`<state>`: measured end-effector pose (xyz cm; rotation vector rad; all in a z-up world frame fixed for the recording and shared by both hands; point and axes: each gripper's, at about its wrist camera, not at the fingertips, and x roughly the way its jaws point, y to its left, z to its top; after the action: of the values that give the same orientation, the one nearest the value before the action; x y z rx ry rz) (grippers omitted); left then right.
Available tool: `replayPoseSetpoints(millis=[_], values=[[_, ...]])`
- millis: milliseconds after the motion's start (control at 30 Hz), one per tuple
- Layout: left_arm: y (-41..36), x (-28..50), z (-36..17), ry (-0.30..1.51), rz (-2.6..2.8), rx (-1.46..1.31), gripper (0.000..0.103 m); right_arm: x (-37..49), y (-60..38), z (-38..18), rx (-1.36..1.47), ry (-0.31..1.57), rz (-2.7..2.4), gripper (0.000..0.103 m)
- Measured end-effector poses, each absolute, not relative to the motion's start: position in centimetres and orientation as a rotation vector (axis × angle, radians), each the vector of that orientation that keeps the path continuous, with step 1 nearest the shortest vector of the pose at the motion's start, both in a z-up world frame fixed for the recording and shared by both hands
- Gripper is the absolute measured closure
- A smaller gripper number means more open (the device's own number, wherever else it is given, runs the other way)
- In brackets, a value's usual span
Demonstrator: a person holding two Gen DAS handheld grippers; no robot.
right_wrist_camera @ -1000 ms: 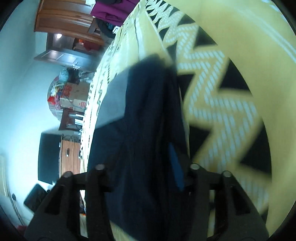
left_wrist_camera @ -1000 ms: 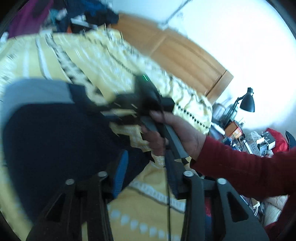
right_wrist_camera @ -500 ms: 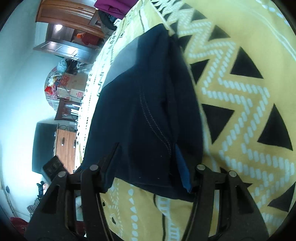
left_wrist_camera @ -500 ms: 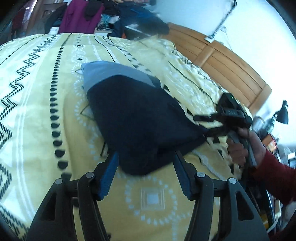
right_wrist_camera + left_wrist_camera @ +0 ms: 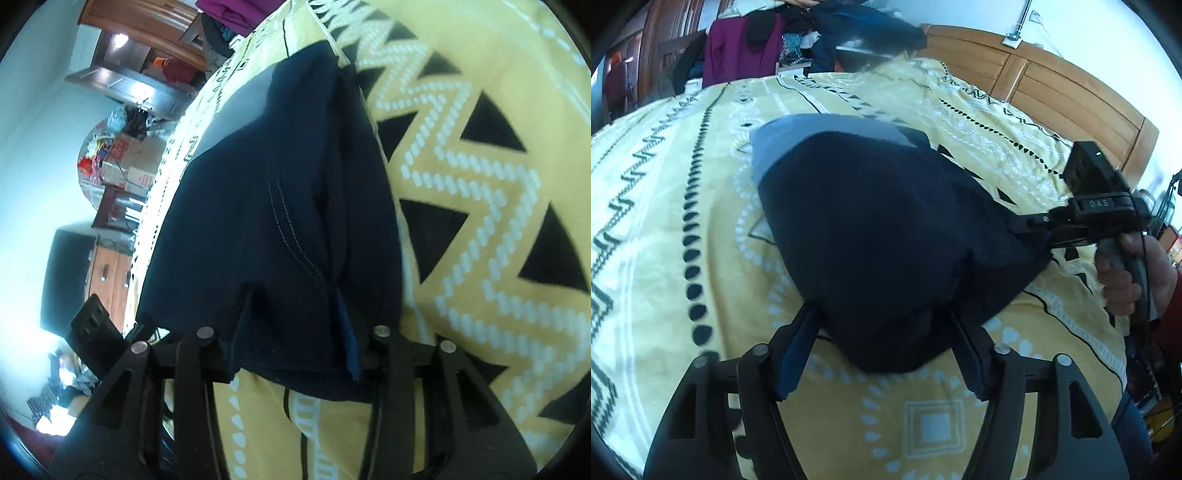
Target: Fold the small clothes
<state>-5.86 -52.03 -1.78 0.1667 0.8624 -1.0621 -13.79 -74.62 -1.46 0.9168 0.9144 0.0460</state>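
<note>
Both grippers' jaws spread around the navy garment (image 5: pixel 879 236); gripping hand (image 5: pixel 1134 273) only in left view

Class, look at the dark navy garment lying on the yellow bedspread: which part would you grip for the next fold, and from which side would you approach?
Grip the near rounded hem of the navy garment, coming in low from the near edge of the bedspread. That hem bulges free toward the open left gripper, while the grey band lies flat at the far end.

Garment (image 5: pixel 879 236) lies on bed (image 5: pixel 665 206), mid-spread. Left gripper (image 5: pixel 882 354) at its near edge, right gripper (image 5: pixel 1034 230) at its right corner. Clothes pile (image 5: pixel 812 40) behind, headboard (image 5: pixel 1071 96) right.
</note>
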Motion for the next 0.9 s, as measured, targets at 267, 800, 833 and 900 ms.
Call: replayPoseSetpoints(millis=[267, 800, 833, 900], values=[[-51.5, -5.0, -1.8, 0.876, -1.01, 0.077, 0.031, -14.8, -74.4, 3.1, 1.037, 0.699, 0.155, 0.096], [-52.7, -8.7, -3.0, 0.709, -0.963, 0.659, 0.045, -17.0, -77.4, -1.4, 1.079, 0.756, -0.028, 0.097], [-52.6, -9.0, -3.3, 0.708, -0.989, 0.662, 0.049, -17.0, -77.5, -1.9, 1.078, 0.768, -0.031, 0.097], [-52.3, -9.4, -3.2, 0.734, -1.024, 0.669, 0.05, -17.2, -77.3, -2.4, 1.07, 0.787, -0.036, 0.097]])
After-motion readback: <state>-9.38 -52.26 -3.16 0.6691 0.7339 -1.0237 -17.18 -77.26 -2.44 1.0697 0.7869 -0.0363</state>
